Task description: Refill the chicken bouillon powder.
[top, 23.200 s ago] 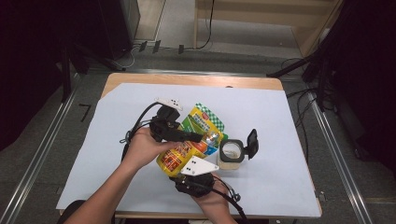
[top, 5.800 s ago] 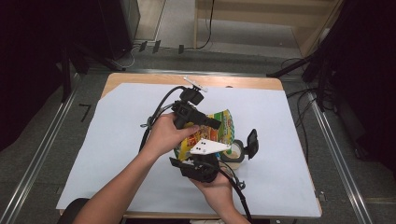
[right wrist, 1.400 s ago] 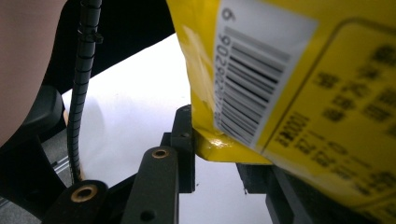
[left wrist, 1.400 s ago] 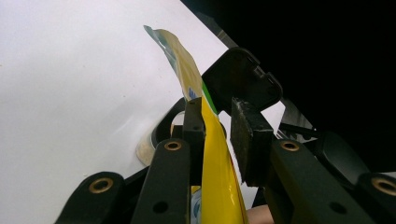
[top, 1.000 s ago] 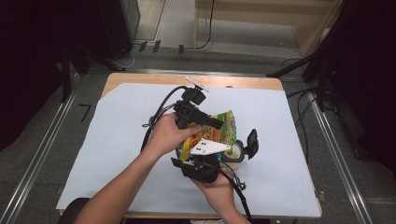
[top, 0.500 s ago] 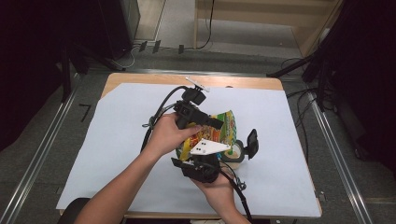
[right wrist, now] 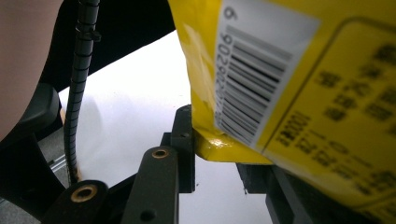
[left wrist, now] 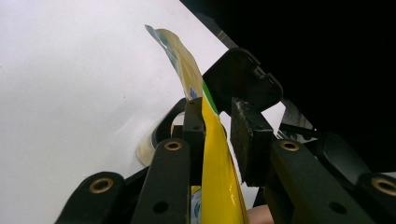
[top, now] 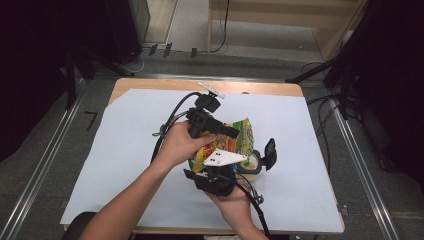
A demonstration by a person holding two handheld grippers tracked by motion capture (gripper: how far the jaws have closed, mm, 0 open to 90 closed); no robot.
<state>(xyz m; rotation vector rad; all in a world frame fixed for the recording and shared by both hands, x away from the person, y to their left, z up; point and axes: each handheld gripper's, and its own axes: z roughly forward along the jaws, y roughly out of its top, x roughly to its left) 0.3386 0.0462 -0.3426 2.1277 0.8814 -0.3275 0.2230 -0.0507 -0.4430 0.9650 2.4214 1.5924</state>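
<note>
White paper covers my wooden counter (top: 150, 85); dark room around. At centre, both my jaws pinch a glossy, crinkled yellow bag (top: 240, 137).

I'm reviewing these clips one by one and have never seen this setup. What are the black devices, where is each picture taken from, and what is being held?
A person holds a hand-operated claw in each hand: the left claw and the right claw. One picture looks down from above the table, which is covered in white paper. The other two come from cameras riding on each claw, looking along its black jaws. Both claws pinch a yellow snack bag between them, above the paper. Beside it stands a small jar with its black flip lid open.
</note>
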